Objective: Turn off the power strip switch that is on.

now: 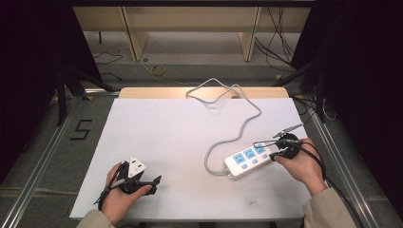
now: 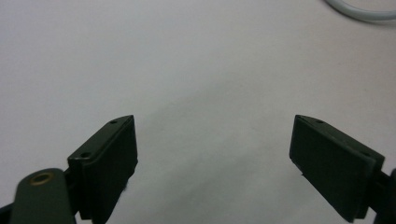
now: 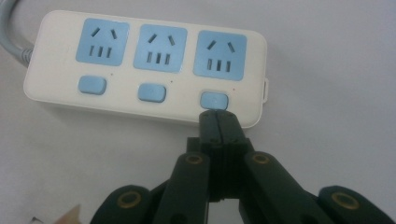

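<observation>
Counting three sockets (image 3: 159, 49), three switches (image 3: 152, 92)

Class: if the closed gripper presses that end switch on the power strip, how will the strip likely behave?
The power strip lies flat and low, so it probably won't tip. On the smooth white table it may slide. Its grey cable looks floppy and would offer little restraint against the right gripper.

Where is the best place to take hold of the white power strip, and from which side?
Grip the power strip across its narrow width, near the middle, coming from above. It lies flat, sockets up, so its two long straight sides are free; the cable blocks one short end.
</observation>
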`<state>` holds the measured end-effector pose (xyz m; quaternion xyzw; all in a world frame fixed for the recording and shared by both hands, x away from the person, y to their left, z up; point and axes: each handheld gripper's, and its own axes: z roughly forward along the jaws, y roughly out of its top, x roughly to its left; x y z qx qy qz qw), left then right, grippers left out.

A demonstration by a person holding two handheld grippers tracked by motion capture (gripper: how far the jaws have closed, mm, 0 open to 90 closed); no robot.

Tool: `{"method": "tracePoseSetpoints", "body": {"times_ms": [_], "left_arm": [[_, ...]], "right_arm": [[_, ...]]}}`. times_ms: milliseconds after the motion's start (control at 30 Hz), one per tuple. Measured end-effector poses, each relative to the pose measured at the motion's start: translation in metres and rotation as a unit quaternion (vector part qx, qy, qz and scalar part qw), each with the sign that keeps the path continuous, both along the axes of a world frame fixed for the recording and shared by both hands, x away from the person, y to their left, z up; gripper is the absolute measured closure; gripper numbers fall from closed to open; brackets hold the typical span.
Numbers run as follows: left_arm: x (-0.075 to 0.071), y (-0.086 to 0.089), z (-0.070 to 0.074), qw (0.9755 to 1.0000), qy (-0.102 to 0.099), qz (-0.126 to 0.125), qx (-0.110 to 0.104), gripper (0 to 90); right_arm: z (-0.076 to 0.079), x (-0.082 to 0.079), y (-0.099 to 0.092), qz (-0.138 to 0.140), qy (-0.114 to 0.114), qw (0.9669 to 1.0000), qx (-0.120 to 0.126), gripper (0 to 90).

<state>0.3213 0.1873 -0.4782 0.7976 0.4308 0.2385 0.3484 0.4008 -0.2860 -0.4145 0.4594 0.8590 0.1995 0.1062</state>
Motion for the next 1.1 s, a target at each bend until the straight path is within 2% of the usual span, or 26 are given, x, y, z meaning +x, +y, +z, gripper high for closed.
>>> {"method": "tracePoseSetpoints", "body": {"times_ms": [1100], "left_arm": [[0.0,0.0,0.0,1.0,-0.001,-0.001,0.003,14.8]], "right_arm": [[-0.002,0.012,0.005,-0.006,0.004,0.9999,-0.01,90.0]]}}
